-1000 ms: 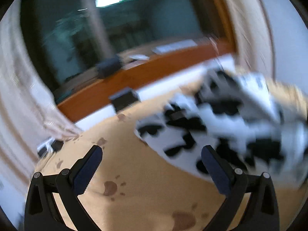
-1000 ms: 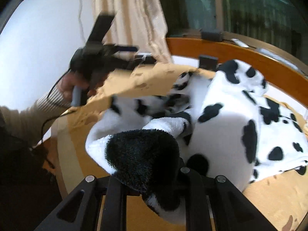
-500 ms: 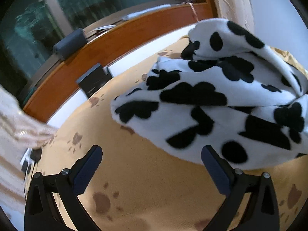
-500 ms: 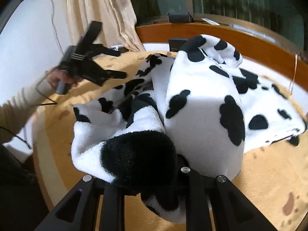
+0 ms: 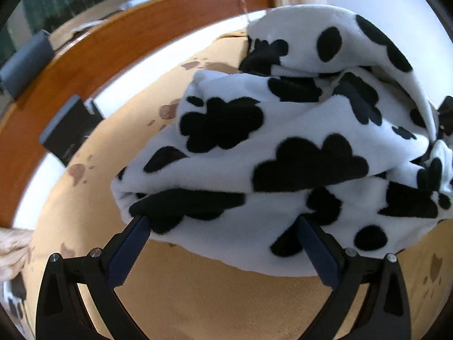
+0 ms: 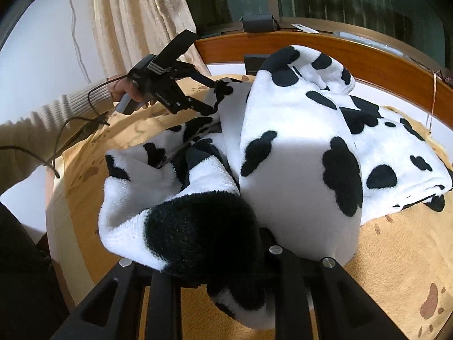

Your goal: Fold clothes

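Fleece with black spots on white, the garment [image 6: 297, 147] lies bunched in a heap on the tan sheet [image 6: 396, 269] with paw prints, and its long axis runs from the near left corner to the far right of the bed. In the left wrist view the garment [image 5: 283, 153] fills the middle and right, and its near edge hangs over the tips of the left gripper [image 5: 223, 235]. The jaws of that gripper stand wide apart; the left finger [image 5: 127, 250] touches the black patch at the edge and the right finger [image 5: 317, 250] is under the cloth, but nothing is pinched between them. In the right wrist view the same left gripper [image 6: 209, 96] reaches in from the far left side, held by the left hand [image 6: 127, 92] in a ribbed sleeve.

The right gripper [image 6: 215, 272] is closed on a thick fold of the garment, which covers its fingertips. It is the nearer one and lifts this end a little above the sheet.

I judge that the coming move depends on the left edge: it lies straight ahead of the open left gripper, so closing there would give the second hold for the fold
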`<action>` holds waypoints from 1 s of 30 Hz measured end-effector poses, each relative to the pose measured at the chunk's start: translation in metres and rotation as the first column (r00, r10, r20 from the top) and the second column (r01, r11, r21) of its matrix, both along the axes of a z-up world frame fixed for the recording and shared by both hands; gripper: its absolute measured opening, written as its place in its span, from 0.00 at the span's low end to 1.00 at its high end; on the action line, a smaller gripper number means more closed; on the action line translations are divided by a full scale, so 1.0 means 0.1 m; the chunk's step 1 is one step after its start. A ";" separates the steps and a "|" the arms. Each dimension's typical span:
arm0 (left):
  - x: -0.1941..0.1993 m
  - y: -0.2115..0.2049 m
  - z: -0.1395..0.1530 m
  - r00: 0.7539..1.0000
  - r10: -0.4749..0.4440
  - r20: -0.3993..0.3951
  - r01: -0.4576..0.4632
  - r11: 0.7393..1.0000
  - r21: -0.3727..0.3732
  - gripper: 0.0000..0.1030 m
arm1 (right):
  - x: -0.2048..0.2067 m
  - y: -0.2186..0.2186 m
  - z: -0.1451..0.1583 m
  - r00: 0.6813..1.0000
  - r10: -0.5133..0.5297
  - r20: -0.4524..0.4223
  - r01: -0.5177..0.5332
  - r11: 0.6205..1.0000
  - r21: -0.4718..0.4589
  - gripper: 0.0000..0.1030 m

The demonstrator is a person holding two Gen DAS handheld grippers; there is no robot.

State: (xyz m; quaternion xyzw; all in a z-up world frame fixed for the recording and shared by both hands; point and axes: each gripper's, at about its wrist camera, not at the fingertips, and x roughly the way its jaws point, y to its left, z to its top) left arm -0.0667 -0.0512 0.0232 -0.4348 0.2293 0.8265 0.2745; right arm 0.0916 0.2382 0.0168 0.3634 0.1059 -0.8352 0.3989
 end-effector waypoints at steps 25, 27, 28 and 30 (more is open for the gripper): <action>0.18 -0.06 0.24 0.995 -0.102 0.011 0.101 0.994 0.043 1.00 | -0.13 0.35 0.24 0.927 -0.337 -0.168 0.348 0.937 0.040 0.22; 0.13 0.00 0.09 0.987 -0.153 0.043 0.154 0.988 -0.001 1.00 | -0.12 0.33 0.25 0.924 -0.337 -0.184 0.351 0.935 0.051 0.22; 0.07 0.01 0.03 0.984 -0.169 0.057 0.169 0.985 -0.012 1.00 | -0.12 0.33 0.25 0.923 -0.337 -0.186 0.352 0.934 0.055 0.22; 0.03 0.03 -0.06 0.977 -0.192 0.092 0.194 0.981 -0.014 1.00 | -0.13 0.34 0.25 0.922 -0.338 -0.188 0.354 0.933 0.061 0.22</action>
